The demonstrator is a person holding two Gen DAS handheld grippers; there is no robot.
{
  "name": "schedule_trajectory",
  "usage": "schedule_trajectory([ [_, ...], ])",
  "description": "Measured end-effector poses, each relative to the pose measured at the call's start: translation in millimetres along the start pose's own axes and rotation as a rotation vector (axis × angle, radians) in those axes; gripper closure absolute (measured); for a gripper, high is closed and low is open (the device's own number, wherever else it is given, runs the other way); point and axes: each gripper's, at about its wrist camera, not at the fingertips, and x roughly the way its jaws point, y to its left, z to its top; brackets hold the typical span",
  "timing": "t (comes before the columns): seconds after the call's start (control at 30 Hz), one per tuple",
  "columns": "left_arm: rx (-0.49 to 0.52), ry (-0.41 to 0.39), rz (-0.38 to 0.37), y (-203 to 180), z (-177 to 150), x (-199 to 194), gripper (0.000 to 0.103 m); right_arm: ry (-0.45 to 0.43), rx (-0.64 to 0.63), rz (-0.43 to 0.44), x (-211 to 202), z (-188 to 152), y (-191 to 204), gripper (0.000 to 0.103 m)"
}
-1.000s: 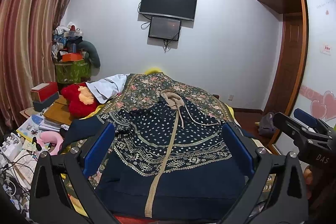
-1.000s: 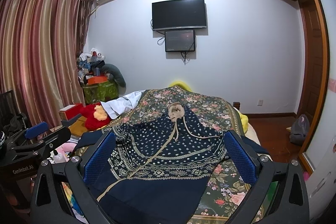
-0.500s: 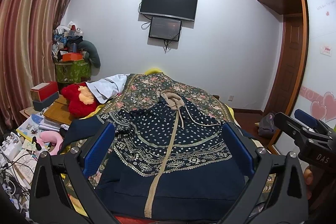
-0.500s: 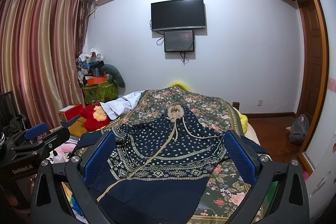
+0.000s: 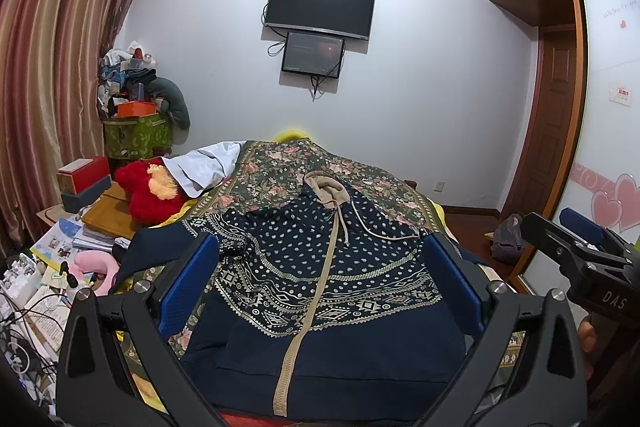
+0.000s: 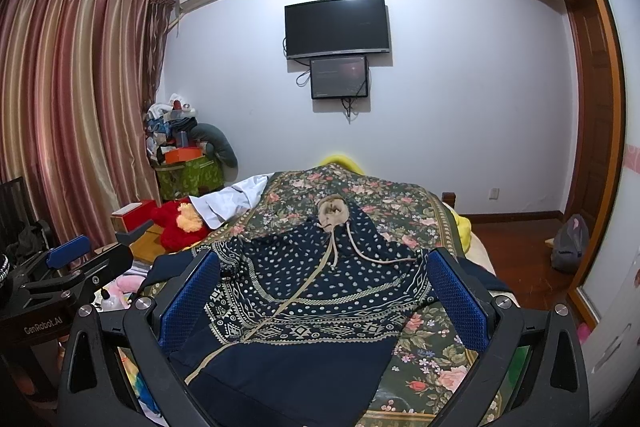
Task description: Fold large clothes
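Note:
A navy zip hoodie (image 5: 320, 291) with white patterns and a beige hood lies flat, face up, on a floral bedspread (image 5: 280, 171); it also shows in the right wrist view (image 6: 304, 307). Its hem is nearest me and the hood points to the far wall. My left gripper (image 5: 320, 287) is open and empty, held above the hem. My right gripper (image 6: 324, 299) is open and empty, held above the hoodie's right side. The right gripper (image 5: 580, 255) shows at the right edge of the left wrist view, and the left gripper (image 6: 68, 275) at the left edge of the right wrist view.
A cluttered side table (image 5: 60, 267) with books, boxes and cables stands left of the bed. A red plush toy (image 5: 148, 187) and a white cloth (image 5: 204, 167) lie at the bed's far left. A wardrobe (image 5: 600, 147) and a bag (image 5: 508, 239) are on the right.

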Motion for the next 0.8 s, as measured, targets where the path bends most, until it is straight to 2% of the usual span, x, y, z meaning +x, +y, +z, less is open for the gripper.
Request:
schedule_trajectory([
  [0.8, 0.004, -0.012, 0.0, -4.6, 1.1, 2.7, 0.0, 0.0, 0.001, -0.001, -0.4, 1.7, -1.6, 0.0],
])
